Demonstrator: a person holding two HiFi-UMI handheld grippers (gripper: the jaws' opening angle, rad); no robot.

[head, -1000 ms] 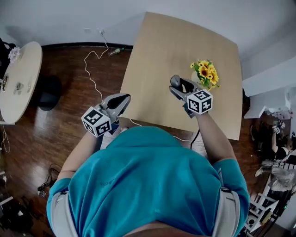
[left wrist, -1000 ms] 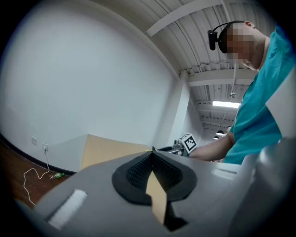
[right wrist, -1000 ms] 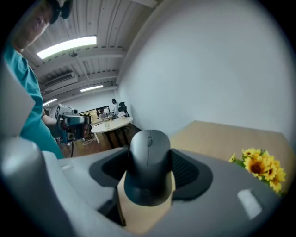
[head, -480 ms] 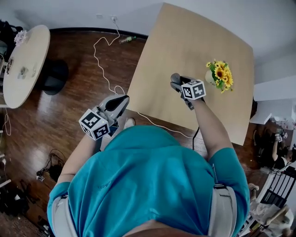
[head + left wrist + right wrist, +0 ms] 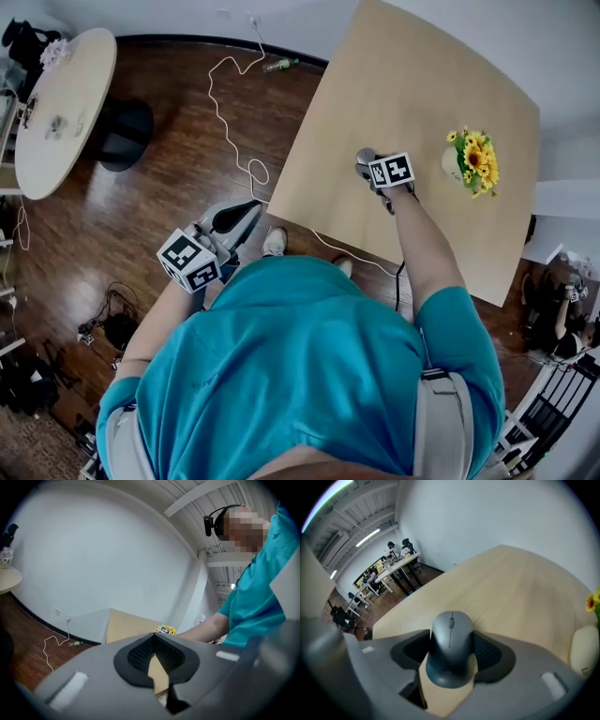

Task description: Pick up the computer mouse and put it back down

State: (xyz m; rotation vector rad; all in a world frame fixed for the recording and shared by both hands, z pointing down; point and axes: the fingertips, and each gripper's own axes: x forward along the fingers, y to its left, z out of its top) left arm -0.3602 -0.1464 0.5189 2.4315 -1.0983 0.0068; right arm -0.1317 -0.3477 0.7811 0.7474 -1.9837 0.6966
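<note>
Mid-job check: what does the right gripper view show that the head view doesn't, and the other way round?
Only the right gripper view: the right tongs shut on the mouse, pads on its sides, with office desks far behind.
Only the head view: the left tongs over the floor beside the wooden table, a round table and a white cable.
Both: the wooden table and the flowers.

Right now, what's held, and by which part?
The right hand-held gripper holds the mouse by its sides; the left hand-held gripper holds nothing.
</note>
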